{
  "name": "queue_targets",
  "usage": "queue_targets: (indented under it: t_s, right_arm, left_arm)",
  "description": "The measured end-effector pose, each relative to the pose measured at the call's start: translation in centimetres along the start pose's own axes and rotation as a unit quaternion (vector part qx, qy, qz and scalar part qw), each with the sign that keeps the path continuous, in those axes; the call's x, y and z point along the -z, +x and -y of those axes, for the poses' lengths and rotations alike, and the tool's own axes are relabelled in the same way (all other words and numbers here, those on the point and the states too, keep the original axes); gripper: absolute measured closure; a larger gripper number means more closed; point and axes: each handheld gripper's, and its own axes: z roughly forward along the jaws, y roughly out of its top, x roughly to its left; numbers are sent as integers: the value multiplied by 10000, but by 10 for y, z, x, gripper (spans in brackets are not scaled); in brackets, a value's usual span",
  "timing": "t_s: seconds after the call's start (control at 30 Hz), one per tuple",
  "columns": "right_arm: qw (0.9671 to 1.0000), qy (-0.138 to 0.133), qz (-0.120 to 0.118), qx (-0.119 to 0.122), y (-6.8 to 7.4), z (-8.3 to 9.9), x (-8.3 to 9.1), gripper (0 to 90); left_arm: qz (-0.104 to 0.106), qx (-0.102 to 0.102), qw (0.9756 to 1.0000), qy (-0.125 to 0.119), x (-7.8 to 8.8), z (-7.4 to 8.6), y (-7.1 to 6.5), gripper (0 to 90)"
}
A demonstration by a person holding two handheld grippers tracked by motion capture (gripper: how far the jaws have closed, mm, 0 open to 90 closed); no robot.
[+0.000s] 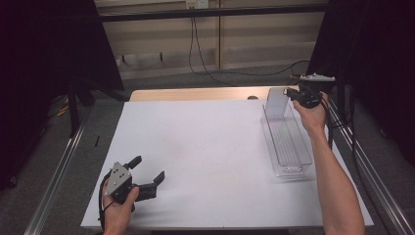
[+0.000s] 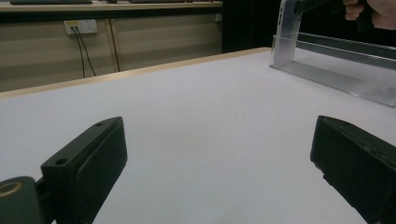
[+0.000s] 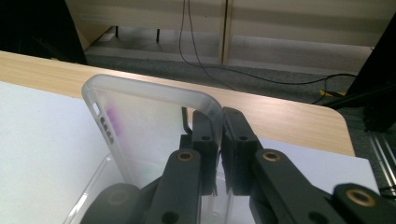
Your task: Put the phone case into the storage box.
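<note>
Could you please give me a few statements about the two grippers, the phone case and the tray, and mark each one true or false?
1. The right gripper is shut on the clear phone case. True.
2. The left gripper is holding the phone case. False: its jaws stand open and hold nothing, near the front left of the white table.
3. The phone case stands upright at the far end of the clear plastic tray. True.
4. The tray lies at the left side of the table. False: it lies along the right side.
5. The phone case is solid black. False: it is see-through with a frosted rim.
</note>
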Motion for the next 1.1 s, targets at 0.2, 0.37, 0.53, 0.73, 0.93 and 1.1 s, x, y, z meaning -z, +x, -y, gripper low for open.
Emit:
queue_targets:
  t_s: [0.2, 0.37, 0.53, 0.73, 0.93, 1.1]
  right_arm:
    - [10000, -44, 31, -38, 1, 0, -2, 845]
    - [10000, -32, 69, -26, 1, 0, -2, 841]
    - [9999, -71, 76, -85, -1, -1, 0, 805]
    - [9999, -79, 29, -100, -2, -1, 1, 805]
    - [9999, -86, -19, -136, -2, 0, 1, 789]
    - [9998, -75, -46, -167, -3, 0, 2, 764]
  left_arm:
    - [5, -8, 10000, 0, 0, 0, 0, 39]
    - [14, -26, 10000, 6, 0, 0, 0, 39]
    - [-15, -20, 10000, 1, 0, 0, 0, 39]
    - [-28, 0, 10000, 2, 0, 0, 1, 38]
    - [-22, -16, 10000, -26, 0, 0, 1, 39]
    - [-28, -18, 10000, -15, 0, 0, 1, 39]
